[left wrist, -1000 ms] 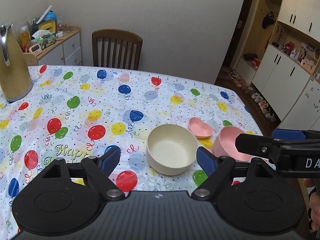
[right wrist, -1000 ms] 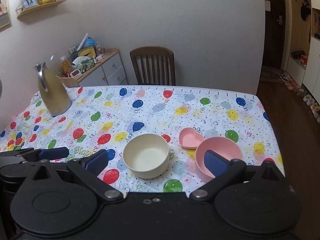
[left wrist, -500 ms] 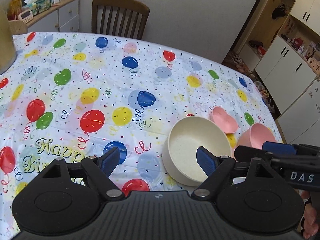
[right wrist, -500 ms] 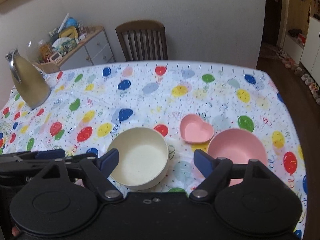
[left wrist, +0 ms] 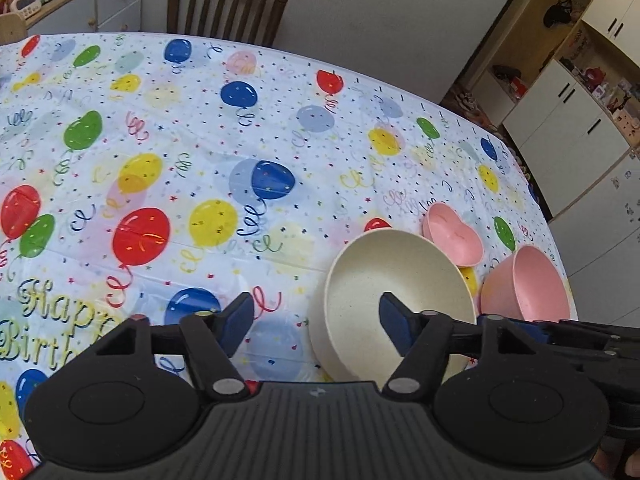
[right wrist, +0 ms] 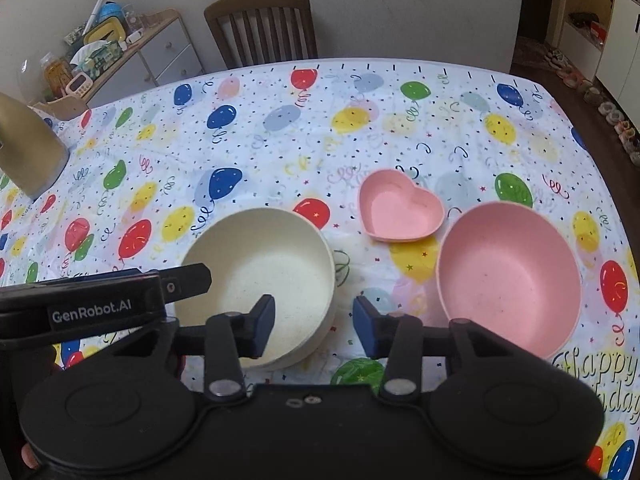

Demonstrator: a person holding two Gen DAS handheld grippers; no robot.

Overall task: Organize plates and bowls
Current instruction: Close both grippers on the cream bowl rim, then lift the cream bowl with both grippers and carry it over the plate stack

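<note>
Cream bowl (right wrist: 264, 276) sat upright on the balloon-print tabletop (right wrist: 280, 152), near the front edge. Pink bowl (right wrist: 508, 276) stood to its right, apart from it; pink heart dish (right wrist: 400, 208) lay behind and between them, just beside the pink bowl's rim. Left gripper (left wrist: 316, 320) was over the cream bowl's (left wrist: 396, 284) left side, fingers spread apart, right finger over the bowl's inside, left finger outside over the cloth; contact with the rim couldn't be told. Right gripper (right wrist: 314, 324) had fingers apart too, straddling the cream bowl's right rim, left finger inside, right finger over the gap toward the pink bowl. Nothing clamped. Gold kettle (right wrist: 28, 152) at far left, wooden chair (right wrist: 264, 28) behind the tabletop.
</note>
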